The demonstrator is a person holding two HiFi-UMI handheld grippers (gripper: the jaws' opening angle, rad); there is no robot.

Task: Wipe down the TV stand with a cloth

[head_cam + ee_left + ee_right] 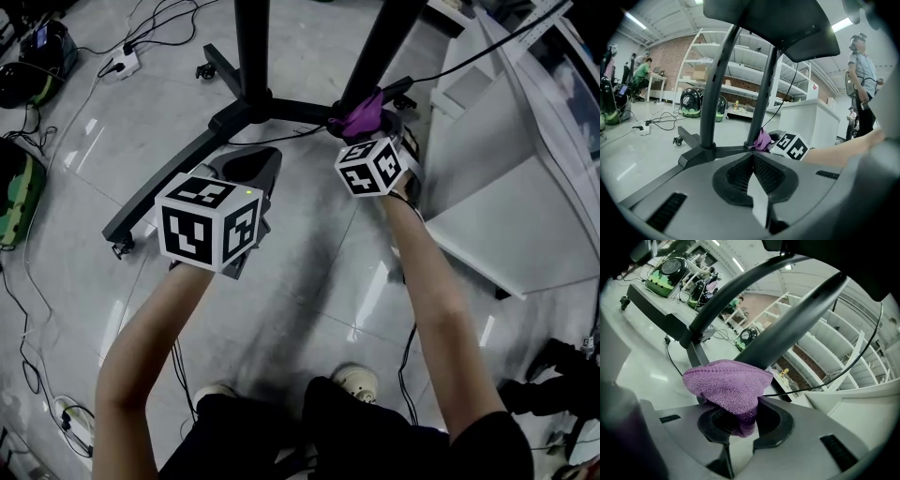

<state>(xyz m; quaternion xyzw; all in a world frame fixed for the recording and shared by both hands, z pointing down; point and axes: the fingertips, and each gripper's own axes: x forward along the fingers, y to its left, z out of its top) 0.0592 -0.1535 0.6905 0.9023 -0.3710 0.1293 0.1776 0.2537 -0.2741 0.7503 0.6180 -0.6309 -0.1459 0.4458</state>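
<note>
Cloth [727, 389], a bunched purple knit, is being pinched in the jaws of the right gripper [736, 423] and is pressing against a smooth black slanting tube of the stand [787, 326] just ahead of them. Left gripper [752, 176] is hovering empty, its ribbed jaws pressed together, facing the base [701, 152].

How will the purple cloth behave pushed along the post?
Probably floppy: the purple cloth bunches and folds over the right tongs. Its knitted weave looks grippy, so it likely drags rather than slides on the post.
</note>
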